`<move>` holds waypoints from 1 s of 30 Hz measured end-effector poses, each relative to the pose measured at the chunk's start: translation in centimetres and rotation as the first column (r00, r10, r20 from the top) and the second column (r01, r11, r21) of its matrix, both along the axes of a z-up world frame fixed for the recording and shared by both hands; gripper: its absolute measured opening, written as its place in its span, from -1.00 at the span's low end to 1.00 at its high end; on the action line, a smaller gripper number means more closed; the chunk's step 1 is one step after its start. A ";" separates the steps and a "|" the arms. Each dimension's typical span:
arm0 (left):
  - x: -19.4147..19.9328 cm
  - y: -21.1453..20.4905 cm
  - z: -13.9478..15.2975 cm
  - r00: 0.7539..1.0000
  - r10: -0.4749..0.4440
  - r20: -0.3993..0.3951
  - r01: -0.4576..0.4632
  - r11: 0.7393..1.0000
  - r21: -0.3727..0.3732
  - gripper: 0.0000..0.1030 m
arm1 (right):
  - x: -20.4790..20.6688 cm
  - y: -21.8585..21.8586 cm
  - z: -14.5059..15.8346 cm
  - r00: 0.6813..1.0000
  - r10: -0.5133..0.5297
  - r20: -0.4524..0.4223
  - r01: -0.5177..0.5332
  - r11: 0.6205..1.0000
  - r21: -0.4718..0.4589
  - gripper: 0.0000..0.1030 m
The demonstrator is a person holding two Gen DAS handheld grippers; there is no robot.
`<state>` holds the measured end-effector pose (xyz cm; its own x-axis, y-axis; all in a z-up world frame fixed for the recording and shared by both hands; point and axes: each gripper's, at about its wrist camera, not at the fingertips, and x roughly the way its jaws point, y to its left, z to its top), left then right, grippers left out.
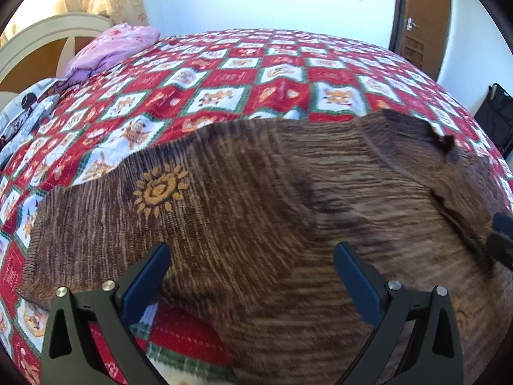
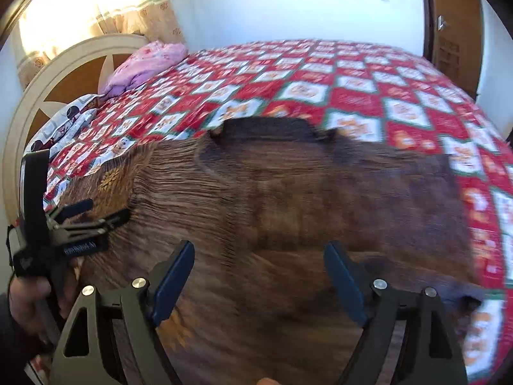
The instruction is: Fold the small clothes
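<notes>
A brown ribbed knit sweater (image 1: 256, 192) with an orange sun motif (image 1: 160, 189) lies spread on the red patchwork quilt (image 1: 256, 64). My left gripper (image 1: 253, 250) hovers over the sweater's near part, jaws wide open with nothing between them. In the right wrist view the same sweater (image 2: 288, 199) fills the middle, its dark collar (image 2: 269, 128) at the far edge. Above it my right gripper (image 2: 259, 247) is open and empty. The left gripper (image 2: 99, 211) shows at the left of that view, held by a hand (image 2: 29, 304). The right gripper's fingertips (image 1: 501, 234) peek in at the left wrist view's right edge.
A pink bundled blanket (image 1: 115, 48) and a printed pillow (image 1: 25, 115) lie by the cream headboard (image 1: 41, 38) at the far left. A wooden door (image 1: 423, 22) and a black bag (image 1: 495, 115) stand beyond the bed's right side. Quilt (image 2: 352, 89) stretches beyond the sweater.
</notes>
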<state>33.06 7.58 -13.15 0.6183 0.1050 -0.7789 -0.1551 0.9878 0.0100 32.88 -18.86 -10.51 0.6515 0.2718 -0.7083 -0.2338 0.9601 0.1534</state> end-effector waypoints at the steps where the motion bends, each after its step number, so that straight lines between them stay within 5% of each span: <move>1: -0.3 -0.4 0.4 1.000 -0.017 0.007 0.017 1.000 -0.011 1.00 | -0.8 -1.2 0.4 1.000 -0.015 0.019 0.015 1.000 0.007 0.62; 9: -0.5 -9.3 4.1 0.968 -0.246 0.040 0.249 0.966 -0.065 0.95 | -4.6 -9.9 0.3 0.967 -0.236 0.095 0.237 0.972 0.008 0.62; 13: 0.8 -13.5 2.5 0.940 -0.339 -0.041 0.335 0.939 -0.082 0.49 | -5.8 -11.0 -0.2 0.960 -0.258 0.104 0.256 0.966 0.032 0.62; 16: 2.4 -14.7 0.5 0.930 -0.346 -0.126 0.322 0.930 -0.177 0.35 | -6.5 -11.2 -0.3 0.953 -0.269 0.141 0.271 0.963 0.009 0.62; 18: 2.5 -15.2 0.3 0.939 -0.323 -0.114 0.300 0.936 -0.182 0.33 | -6.8 -11.6 -0.4 0.950 -0.275 0.147 0.275 0.961 0.016 0.62; 20: 2.6 -15.5 0.6 0.937 -0.336 -0.091 0.311 0.926 -0.214 -0.15 | -6.9 -11.9 -0.9 0.948 -0.285 0.143 0.284 0.958 0.030 0.62; 21: 2.8 -15.5 0.7 0.936 -0.342 -0.089 0.312 0.918 -0.245 -0.62 | -6.9 -12.0 -1.1 0.946 -0.292 0.142 0.290 0.956 0.035 0.62; 22: 3.0 -15.4 0.7 0.938 -0.333 -0.093 0.299 0.917 -0.264 -0.73 | -6.8 -12.2 -1.4 0.944 -0.301 0.138 0.298 0.954 0.041 0.62; 30: 2.5 -14.2 3.1 0.939 -0.343 -0.015 0.331 0.916 -0.227 -0.85 | -7.3 -13.3 -1.7 0.932 -0.336 0.140 0.325 0.941 0.093 0.62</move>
<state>35.61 -6.63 -10.03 0.5442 -0.2786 -0.7914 0.1824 0.9600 -0.2126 25.56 -32.15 -12.22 0.8108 0.0665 -0.5816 0.0693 0.9756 0.2081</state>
